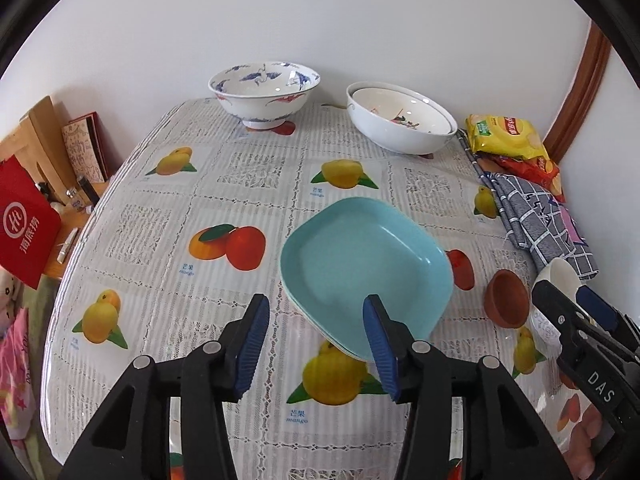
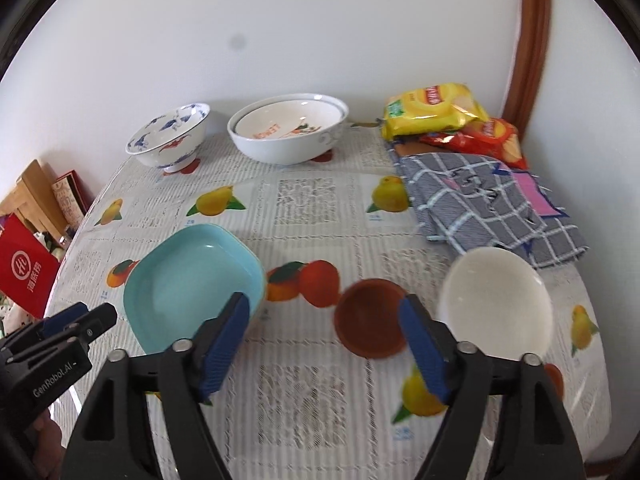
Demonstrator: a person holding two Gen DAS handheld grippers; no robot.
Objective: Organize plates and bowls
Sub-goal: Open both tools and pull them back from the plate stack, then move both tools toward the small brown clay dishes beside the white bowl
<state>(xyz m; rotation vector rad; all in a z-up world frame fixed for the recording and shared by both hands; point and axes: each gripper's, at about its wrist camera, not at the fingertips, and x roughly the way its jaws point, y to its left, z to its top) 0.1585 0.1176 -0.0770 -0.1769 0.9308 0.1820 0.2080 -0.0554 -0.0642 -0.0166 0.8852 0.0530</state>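
My left gripper and right gripper gape empty near stacked teal plates, brown bowl, white bowl; far nested bowls read "LEMON".

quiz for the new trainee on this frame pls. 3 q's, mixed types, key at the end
1. True or false: the teal plates sit in a stack on the table.
2. Which lies nearest the checked cloth? A) crane bowl B) small white bowl C) red bag
3. Fill in: the left gripper and right gripper both hold ____.

Key: 1 true, thin rims show under the top plate. 2 B. 3 nothing; both stand open, the brown bowl resting on the table beyond the right one.
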